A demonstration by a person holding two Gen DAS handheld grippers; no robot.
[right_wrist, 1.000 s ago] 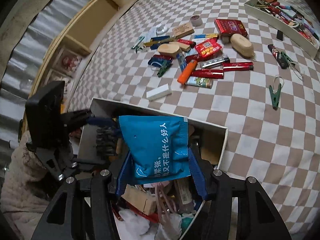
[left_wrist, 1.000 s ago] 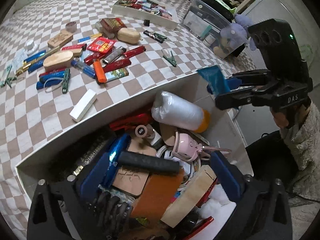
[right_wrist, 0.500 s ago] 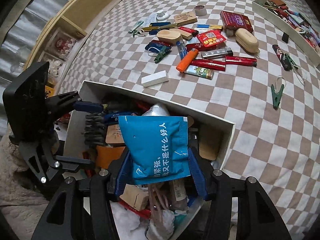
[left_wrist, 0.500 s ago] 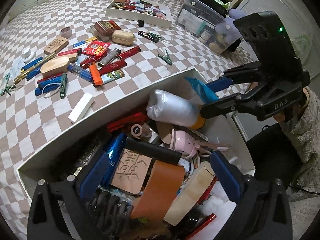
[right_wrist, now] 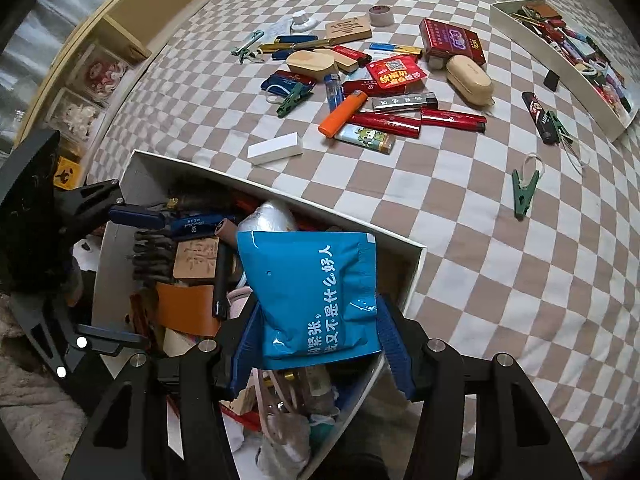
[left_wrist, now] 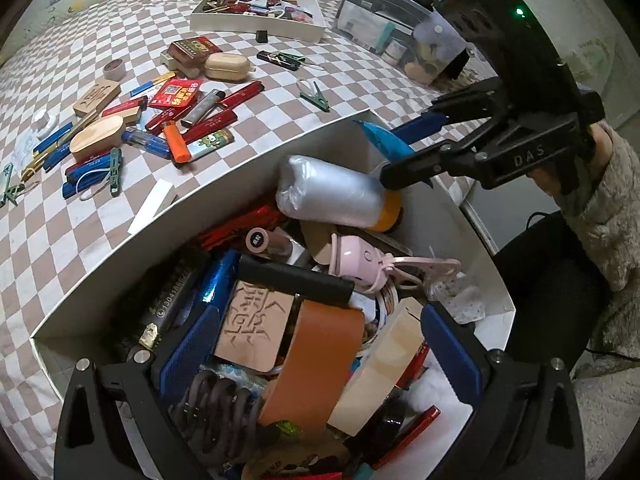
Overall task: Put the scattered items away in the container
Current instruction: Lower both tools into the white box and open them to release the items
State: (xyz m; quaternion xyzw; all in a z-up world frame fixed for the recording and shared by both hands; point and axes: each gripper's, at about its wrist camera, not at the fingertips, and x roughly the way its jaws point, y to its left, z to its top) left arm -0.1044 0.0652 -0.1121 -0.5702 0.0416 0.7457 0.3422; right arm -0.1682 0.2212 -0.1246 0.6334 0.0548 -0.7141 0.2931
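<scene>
A white box point(left_wrist: 248, 176) full of small items sits at the near edge of the checkered cloth. My right gripper point(right_wrist: 320, 308) is shut on a blue packet point(right_wrist: 308, 280) with white lettering, held over the box's corner. In the left wrist view the packet point(left_wrist: 382, 140) dips inside the far corner, beside a clear-wrapped roll point(left_wrist: 332, 192). My left gripper point(left_wrist: 320, 310) stands open just above the box contents, gripping nothing. Scattered on the cloth are an orange lighter point(right_wrist: 342, 114), red lighters point(right_wrist: 386, 120), a white block point(right_wrist: 274, 148), wooden pieces point(right_wrist: 310, 62) and a green clip point(right_wrist: 524, 192).
A second white tray point(left_wrist: 256, 24) with several small things stands at the back. A clear plastic bin point(left_wrist: 380, 12) sits off the cloth beyond it. Wooden shelving point(right_wrist: 100, 60) runs along the far left. A person's fuzzy sleeve point(left_wrist: 608, 200) is behind the right gripper.
The right gripper has sunk with the blue packet, from above the box rim down into the box's far corner. The left gripper has stayed open over the contents.
</scene>
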